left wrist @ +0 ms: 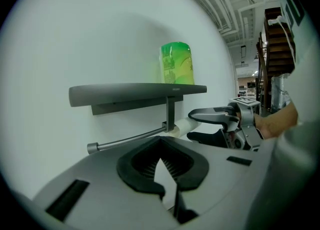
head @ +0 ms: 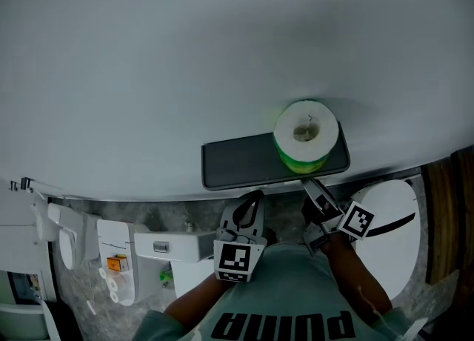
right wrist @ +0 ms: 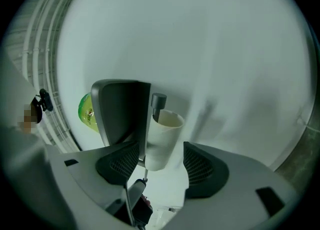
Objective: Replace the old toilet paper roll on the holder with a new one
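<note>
The only writing that can be read is "PUMA", upside down on the person's shirt (head: 285, 326) at 6 o'clock in the head view. The print on the new roll's (head: 305, 136) green wrapper is too small to read, as is an orange label (head: 115, 263) on a white box at 8 o'clock. The roll stands upright at the 3 o'clock end of a dark shelf (head: 237, 161) fixed to a plain pale wall (head: 148, 58). Under the shelf a metal rod (left wrist: 127, 139) carries the old roll, a bare cardboard tube (right wrist: 162, 136). The right tool (right wrist: 160, 160) is spread, with the tube between its pads, close to the 9 o'clock pad and clear of the 3 o'clock one. The left tool (head: 255, 197) is pressed together and empty, pointing at the rod. Below are a speckled grey floor (head: 74, 295) and a white toilet (head: 392, 236) at 4 o'clock.
</note>
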The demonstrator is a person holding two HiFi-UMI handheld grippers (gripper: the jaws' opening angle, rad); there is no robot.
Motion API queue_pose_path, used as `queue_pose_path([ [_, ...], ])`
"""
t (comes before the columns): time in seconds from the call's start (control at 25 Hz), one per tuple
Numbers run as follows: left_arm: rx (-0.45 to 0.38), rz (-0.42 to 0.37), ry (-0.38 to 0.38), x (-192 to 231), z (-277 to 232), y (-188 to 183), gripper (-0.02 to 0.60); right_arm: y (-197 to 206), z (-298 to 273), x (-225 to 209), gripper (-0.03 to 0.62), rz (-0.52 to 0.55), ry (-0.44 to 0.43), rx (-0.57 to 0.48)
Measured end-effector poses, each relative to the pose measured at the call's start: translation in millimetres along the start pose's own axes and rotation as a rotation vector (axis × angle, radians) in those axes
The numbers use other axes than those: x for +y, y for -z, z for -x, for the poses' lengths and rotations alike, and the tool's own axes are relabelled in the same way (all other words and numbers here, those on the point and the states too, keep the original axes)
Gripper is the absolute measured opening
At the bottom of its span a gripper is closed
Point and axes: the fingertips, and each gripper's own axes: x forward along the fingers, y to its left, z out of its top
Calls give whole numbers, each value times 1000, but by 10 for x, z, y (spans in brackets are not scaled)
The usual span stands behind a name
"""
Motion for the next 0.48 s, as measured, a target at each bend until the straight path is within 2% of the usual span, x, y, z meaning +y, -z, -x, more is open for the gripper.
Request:
queue_pose_path([
  [0.32, 5, -9, -13, 17, 32, -11, 5, -80, -32, -11, 258, -37, -7, -31],
  [0.48, 9, -9, -9, -28, 25, -3, 5, -121, 5, -22, 201, -37, 7, -39],
])
